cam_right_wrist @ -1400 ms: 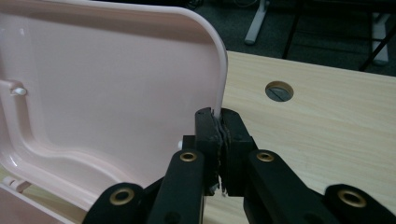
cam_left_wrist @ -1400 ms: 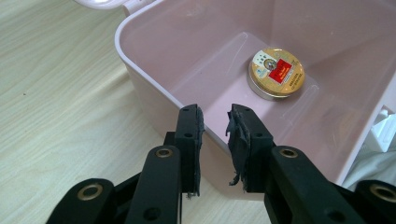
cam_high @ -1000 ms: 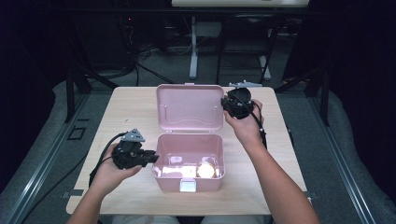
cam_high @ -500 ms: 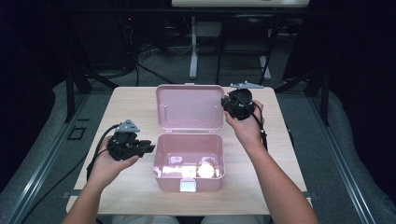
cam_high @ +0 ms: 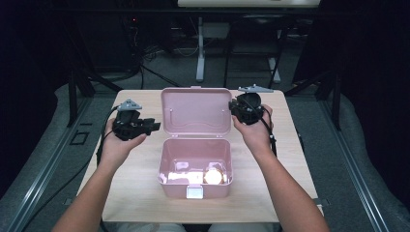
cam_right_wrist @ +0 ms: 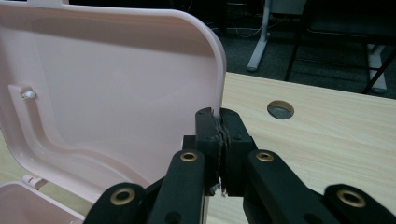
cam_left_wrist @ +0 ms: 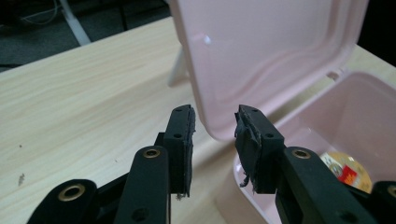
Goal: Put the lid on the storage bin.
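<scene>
Right gripper (cam_right_wrist: 219,140) clamped on the lid (cam_high: 196,110) edge, holding it upright over the box (cam_high: 195,166) at mid-table. Left gripper (cam_left_wrist: 212,140) jaws just opening, nothing between them, beside the lid. Next, probably: grip the lid's left edge and swing it shut.

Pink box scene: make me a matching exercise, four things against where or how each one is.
Things:
1. lid
2. left claw
3. right claw
4. round yellow thing

States:
A. open, nothing between its pads
B. shut on the lid's edge
C. raised upright
D. lying inside the box

Pairs: 1-C, 2-A, 3-B, 4-D
</scene>
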Tool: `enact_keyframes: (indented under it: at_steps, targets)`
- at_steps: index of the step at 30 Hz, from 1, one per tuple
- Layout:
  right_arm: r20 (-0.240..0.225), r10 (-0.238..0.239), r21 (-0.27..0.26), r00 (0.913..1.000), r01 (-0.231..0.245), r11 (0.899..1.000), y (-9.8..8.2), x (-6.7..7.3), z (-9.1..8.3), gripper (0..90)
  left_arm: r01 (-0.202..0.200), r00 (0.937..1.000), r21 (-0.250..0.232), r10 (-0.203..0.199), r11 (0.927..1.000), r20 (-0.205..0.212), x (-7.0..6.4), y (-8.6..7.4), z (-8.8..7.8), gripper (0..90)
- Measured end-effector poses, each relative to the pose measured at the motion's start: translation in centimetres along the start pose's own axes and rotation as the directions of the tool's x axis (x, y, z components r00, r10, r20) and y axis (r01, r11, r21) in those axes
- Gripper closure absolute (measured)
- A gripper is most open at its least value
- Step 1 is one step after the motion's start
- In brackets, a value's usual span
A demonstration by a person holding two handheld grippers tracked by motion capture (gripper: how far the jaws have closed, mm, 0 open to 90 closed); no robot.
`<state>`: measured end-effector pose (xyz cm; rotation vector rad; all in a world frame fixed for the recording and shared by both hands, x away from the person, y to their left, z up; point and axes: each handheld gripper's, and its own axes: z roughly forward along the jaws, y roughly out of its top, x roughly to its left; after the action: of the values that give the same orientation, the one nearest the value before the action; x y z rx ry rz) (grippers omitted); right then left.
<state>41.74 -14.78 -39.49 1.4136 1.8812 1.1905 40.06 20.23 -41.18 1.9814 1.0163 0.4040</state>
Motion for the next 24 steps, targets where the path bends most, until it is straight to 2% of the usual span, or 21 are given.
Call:
enact_keyframes:
  at_steps: [9, 13, 24]
  targets:
    - [-0.005, 0.000, -0.006, 1.0000, 0.000, 1.000, -0.1, 0.0, -0.1, 87.3, 0.021, 0.9996, -0.040, -0.022, 0.9990, -0.018, 0.6, 1.7, 0.4, 64.7]
    - [-0.005, -0.002, -0.010, 1.0000, 0.002, 1.000, -0.1, 0.0, -0.1, 87.3, 0.026, 0.9994, -0.036, -0.027, 0.9990, -0.021, 0.7, 2.4, 0.6, 64.5]
    - [-0.011, -0.013, -0.018, 0.9999, 0.013, 1.000, -0.2, 0.2, -0.3, 87.4, 0.048, 0.9969, -0.074, -0.052, 0.9961, -0.059, 1.0, 4.2, 1.4, 63.5]
